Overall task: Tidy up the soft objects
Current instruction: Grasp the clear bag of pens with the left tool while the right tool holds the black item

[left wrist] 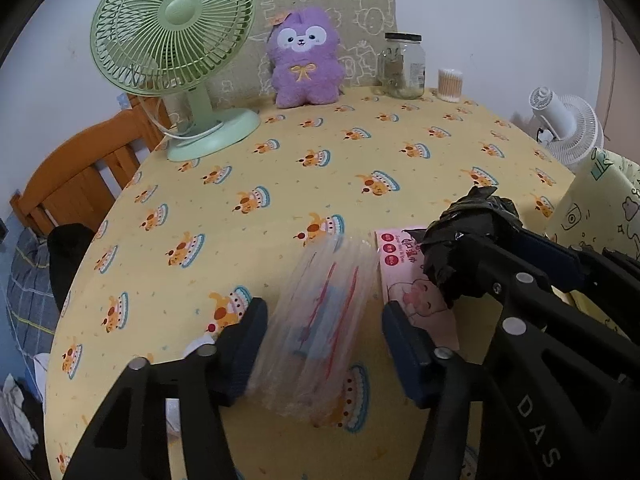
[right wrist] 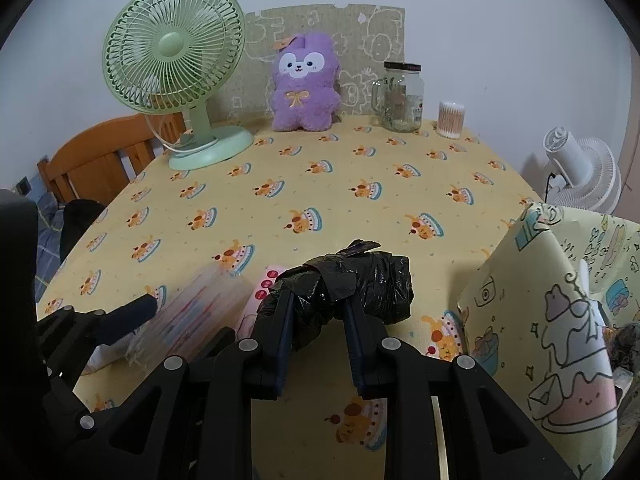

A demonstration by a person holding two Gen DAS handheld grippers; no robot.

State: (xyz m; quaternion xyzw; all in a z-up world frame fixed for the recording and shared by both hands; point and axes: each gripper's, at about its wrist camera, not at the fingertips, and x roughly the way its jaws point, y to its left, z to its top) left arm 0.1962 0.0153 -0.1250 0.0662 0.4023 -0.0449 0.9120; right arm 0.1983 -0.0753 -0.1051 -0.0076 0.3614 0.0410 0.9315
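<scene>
Our right hand-held gripper pinches the soft, crushable black bag; our left hand-held gripper, half open, straddles the light, slippery clear pack mid-body, untouched.

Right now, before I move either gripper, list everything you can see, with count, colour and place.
Tablecloth: one, yellow with cake print, covers the table.
Desk fan: one, green, back left.
Plush toy: one, purple, back centre against a beige cushion.
Glass jar: one, clear with dark lid, back right.
Cotton swab tub: one, right of the jar.
White fan: one, beyond the right edge.
Printed bag: one, pale yellow, near right.
Wooden chair: one, orange-brown, left.
Wipes pack: one, pink, near centre.
Clear plastic pack: one, between the left gripper fingers.
Black plastic bundle: one, clamped in the right gripper.
</scene>
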